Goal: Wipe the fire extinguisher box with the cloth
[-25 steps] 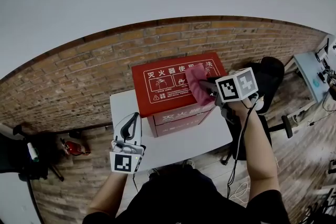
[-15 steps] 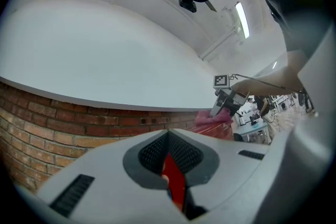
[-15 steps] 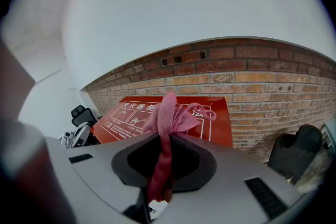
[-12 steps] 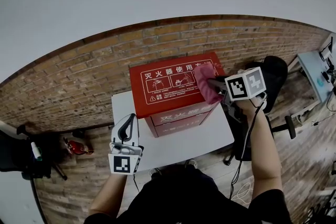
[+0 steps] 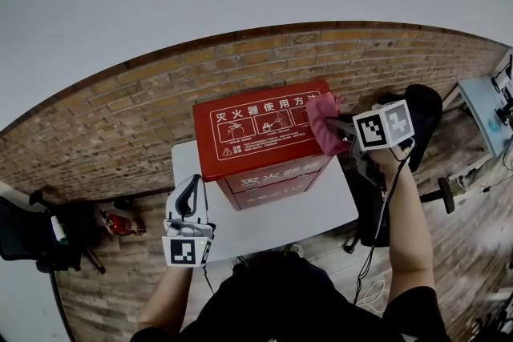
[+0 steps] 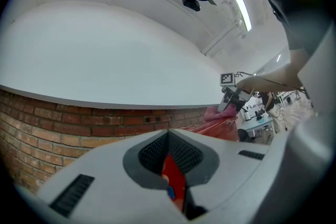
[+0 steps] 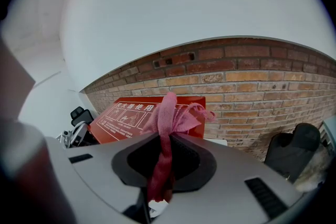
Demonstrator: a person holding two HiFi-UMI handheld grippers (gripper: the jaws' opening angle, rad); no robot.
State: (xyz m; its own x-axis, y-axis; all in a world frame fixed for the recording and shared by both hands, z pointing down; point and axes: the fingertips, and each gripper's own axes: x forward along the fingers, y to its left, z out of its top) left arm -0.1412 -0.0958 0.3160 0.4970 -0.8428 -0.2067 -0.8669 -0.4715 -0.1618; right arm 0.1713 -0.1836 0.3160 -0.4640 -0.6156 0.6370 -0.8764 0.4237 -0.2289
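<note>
Fingers of the left gripper are clenched together with no task thing between them (a red sliver shows in the slot behind the tips in the left gripper view, and I cannot tell what it is). That gripper hangs over the near left corner of the white rectangular table, well apart from the box, and points toward the red-brown brick wall. Further right, the red rectangular fire extinguisher box with white printed characters and pictograms on its top stands on the table, close to the wall. At the right end of the box's top, the crumpled pink cloth lies over the edge and touches the red surface. The right gripper has its fingers pinched on that cloth: in the right gripper view a twisted pink strip runs down between the closed tips, with the box just beyond them. Past the gripper's marker cube, a black office chair stands on the floor beside the table.
</note>
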